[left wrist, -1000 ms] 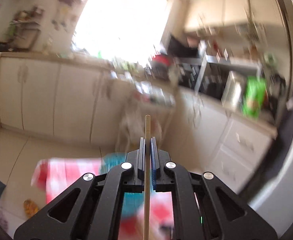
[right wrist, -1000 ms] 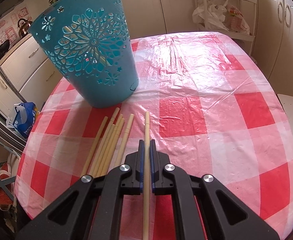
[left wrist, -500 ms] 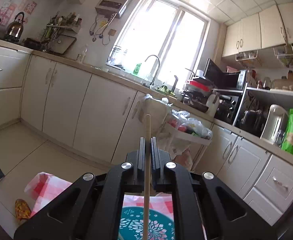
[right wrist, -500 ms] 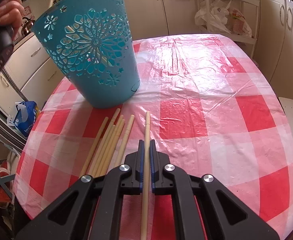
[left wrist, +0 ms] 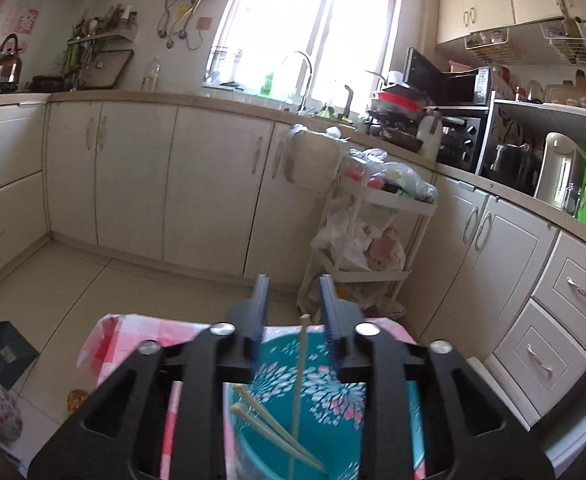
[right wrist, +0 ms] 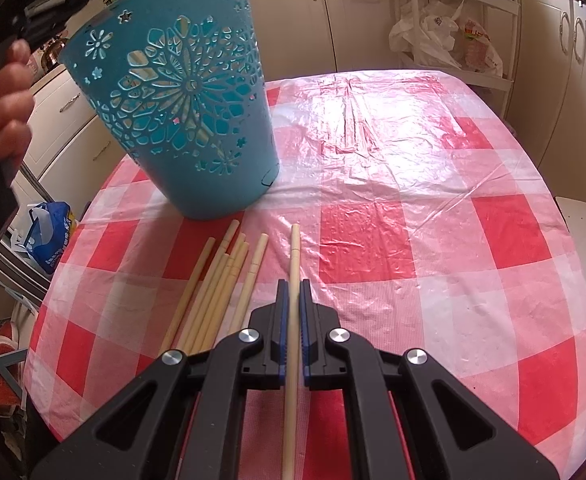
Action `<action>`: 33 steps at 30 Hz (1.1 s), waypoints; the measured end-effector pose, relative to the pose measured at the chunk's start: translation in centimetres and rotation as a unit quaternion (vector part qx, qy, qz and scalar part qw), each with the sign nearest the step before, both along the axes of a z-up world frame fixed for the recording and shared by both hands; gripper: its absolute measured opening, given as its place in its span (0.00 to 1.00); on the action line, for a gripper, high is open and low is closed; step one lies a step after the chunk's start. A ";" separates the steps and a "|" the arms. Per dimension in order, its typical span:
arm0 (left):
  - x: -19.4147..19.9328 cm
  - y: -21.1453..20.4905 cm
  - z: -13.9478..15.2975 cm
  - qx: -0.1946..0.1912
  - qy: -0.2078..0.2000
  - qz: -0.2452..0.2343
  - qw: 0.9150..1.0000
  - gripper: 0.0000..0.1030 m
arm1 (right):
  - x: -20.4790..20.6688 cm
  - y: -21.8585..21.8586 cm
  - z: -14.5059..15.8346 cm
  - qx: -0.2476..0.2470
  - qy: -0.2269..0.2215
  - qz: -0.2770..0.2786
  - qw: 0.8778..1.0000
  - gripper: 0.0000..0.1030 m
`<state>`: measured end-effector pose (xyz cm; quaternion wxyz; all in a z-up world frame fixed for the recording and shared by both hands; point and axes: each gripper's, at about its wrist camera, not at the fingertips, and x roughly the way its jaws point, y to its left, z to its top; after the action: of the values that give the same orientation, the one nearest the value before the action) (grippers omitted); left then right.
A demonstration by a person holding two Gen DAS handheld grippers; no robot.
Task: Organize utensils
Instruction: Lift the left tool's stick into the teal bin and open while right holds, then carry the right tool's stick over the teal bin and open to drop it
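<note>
A teal cut-out basket [right wrist: 181, 112] stands on the red-checked tablecloth [right wrist: 413, 208]. My left gripper [left wrist: 293, 292] is open above the basket's mouth [left wrist: 333, 432]. A released chopstick [left wrist: 299, 376] stands loose inside the basket, beside two others [left wrist: 269, 428] lying there. My right gripper [right wrist: 291, 286] is shut on one chopstick [right wrist: 293, 300], held low over the cloth. Several more chopsticks [right wrist: 217, 284] lie in a bundle on the cloth in front of the basket. The left gripper and the hand holding it [right wrist: 1, 92] show at the left edge of the right wrist view.
A white trolley with plastic bags [left wrist: 369, 236] stands past the table's far edge, also in the right wrist view [right wrist: 453, 28]. Cream cabinets [left wrist: 173, 184] line the walls. A blue bag [right wrist: 49, 232] lies on the floor left of the table.
My left gripper opened and let go of its chopstick, which dropped into the basket. The right gripper still holds its chopstick in about the same place.
</note>
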<state>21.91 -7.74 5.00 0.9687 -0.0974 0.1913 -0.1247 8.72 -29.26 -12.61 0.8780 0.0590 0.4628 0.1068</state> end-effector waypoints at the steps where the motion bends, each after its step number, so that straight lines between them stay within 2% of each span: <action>1: -0.4 0.6 0.0 -0.001 0.002 0.006 1.000 0.42 | 0.0 0.0 0.0 -0.001 0.000 0.000 1.000 0.06; 7: -5.8 5.1 -0.7 -0.008 -0.007 0.068 0.998 0.68 | -0.1 0.0 0.1 -0.002 0.001 0.002 1.000 0.06; 9: -7.7 6.5 -2.2 -0.011 0.003 0.087 0.996 0.70 | 0.0 -0.2 0.1 0.003 0.003 0.000 1.000 0.06; 13: -9.2 8.8 -6.5 -0.032 0.067 0.096 0.993 0.71 | 0.1 -0.9 0.1 0.023 0.006 -0.007 1.000 0.06; 16: -9.6 10.2 -9.7 -0.063 0.120 0.094 0.986 0.71 | 0.0 -1.5 0.1 0.041 0.006 -0.014 0.999 0.06; 22: -10.3 11.8 -13.7 -0.097 0.159 0.085 0.979 0.72 | -0.3 -3.3 0.7 0.108 -0.009 -0.034 0.994 0.06; 23: -10.3 12.4 -14.5 -0.120 0.175 0.083 0.974 0.72 | -0.4 -3.6 1.0 0.121 -0.014 -0.035 0.992 0.06; 26: -10.4 12.6 -14.8 -0.133 0.166 0.086 0.973 0.72 | -0.5 -4.2 1.5 0.155 -0.031 -0.038 0.987 0.06; 33: -9.7 12.3 -15.2 -0.141 0.178 0.082 0.970 0.72 | -1.5 -5.1 3.5 0.213 -0.076 -0.029 0.974 0.06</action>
<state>12.25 4.59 -10.23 0.9024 -0.2695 0.3324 -0.0510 7.24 -34.38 -9.07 0.8809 0.2494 0.3591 0.1814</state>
